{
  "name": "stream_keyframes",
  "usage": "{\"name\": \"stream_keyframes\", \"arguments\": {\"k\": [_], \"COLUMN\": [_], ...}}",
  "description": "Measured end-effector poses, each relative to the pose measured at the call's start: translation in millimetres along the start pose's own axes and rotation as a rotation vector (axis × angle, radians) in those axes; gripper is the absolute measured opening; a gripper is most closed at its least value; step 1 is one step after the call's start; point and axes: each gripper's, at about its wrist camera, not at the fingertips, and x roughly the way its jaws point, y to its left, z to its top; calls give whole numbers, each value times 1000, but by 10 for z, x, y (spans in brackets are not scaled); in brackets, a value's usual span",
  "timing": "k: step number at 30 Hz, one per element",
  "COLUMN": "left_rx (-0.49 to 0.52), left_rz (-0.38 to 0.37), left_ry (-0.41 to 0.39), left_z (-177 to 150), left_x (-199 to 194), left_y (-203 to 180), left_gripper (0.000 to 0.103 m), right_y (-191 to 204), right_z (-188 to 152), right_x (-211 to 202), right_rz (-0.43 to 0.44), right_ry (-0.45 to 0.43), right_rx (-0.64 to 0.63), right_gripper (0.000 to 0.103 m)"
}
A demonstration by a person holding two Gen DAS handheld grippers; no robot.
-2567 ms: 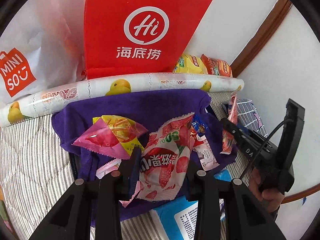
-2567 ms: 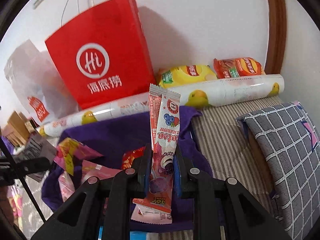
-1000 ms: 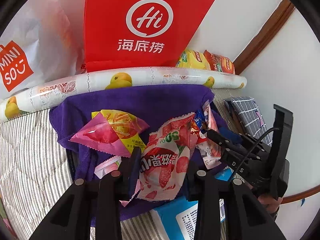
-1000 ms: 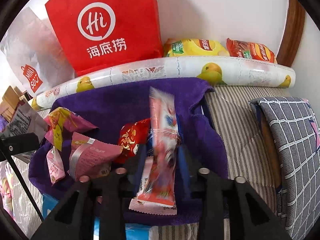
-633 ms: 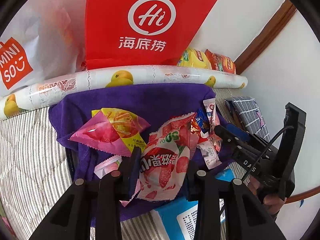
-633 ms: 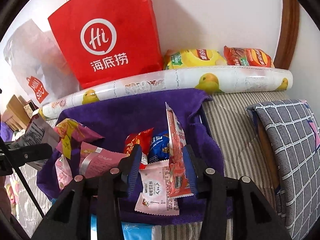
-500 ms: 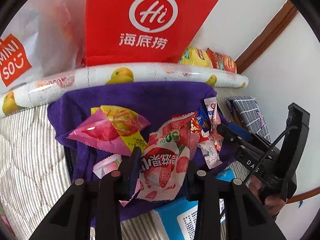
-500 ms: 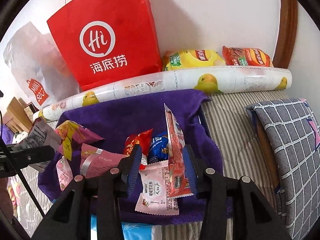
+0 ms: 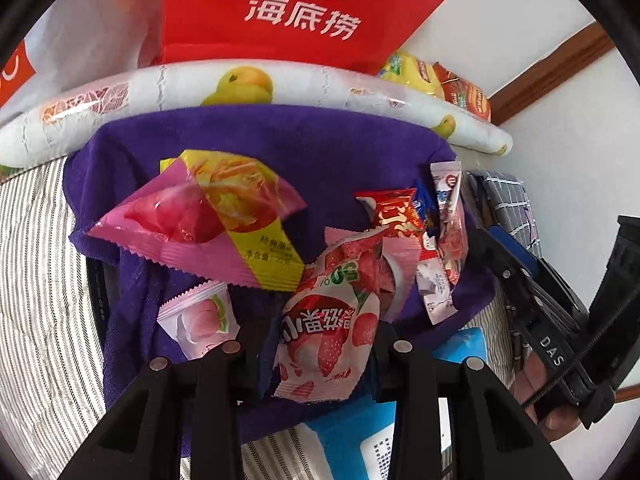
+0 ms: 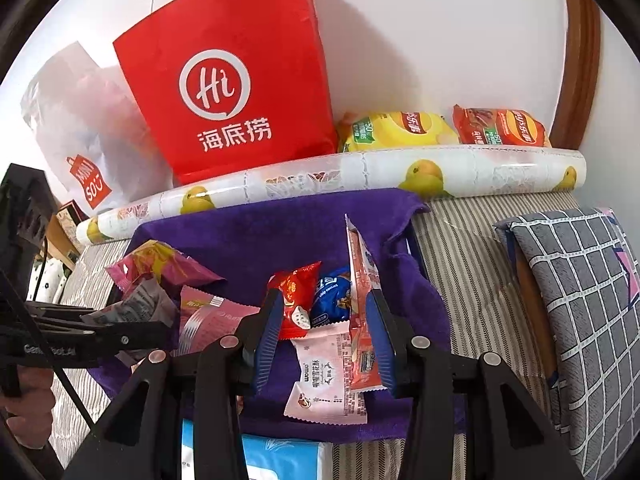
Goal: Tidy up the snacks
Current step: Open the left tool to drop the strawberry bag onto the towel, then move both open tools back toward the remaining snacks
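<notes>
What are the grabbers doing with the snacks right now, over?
Left gripper shut on strawberry packet. Right gripper open, long pink packet leaning against its right finger. Other snacks crowd the purple towel.

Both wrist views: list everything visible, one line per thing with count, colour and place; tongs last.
paper bag: 1, red, against the wall.
plastic bag: 1, white, left of the paper bag.
patterned roll: 1, white with yellow fruit, in front of the bags.
chip bags: 2, yellow and orange-red, behind the roll.
towel: 1, purple, on the striped bedding.
checked cushion: 1, grey, far right.
snack packets: several, pink, yellow, red, blue, on the towel.
strawberry packet: 1, pink-white, between the left tongs.
stick packet: 1, pink-red, leaning on one right finger.
blue pack: 1, below the towel.
left tongs: black, shut on the strawberry packet.
right tongs: black with blue pads, open.
</notes>
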Motion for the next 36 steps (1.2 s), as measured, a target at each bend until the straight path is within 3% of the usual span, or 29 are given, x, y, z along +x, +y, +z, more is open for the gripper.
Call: {"name": "stream_keyframes", "arguments": {"k": [6, 10, 13, 17, 28, 36], "left_rx": [6, 16, 42, 60, 84, 139], "left_rz": [44, 67, 94, 74, 61, 94], "left_ry": [-6, -27, -61, -81, -149, -230], "left_z": [-2, 4, 4, -2, -77, -178], "left_x": [-13, -92, -181, -300, -655, -904], "left_y": [-25, -28, -84, -135, -195, -385], "left_gripper": [34, 61, 62, 63, 65, 67], "right_y": [53, 99, 136, 180, 239, 193], "right_z": [-11, -11, -24, -80, -346, -564], "right_x": [-28, -67, -102, -213, -876, -1306], "right_rz": [-1, -9, -5, -3, 11, -59], "right_ry": [-12, -27, -36, -66, -124, -130], "right_rx": [-25, -30, -32, -26, 9, 40], "right_gripper": [50, 56, 56, 56, 56, 56]}}
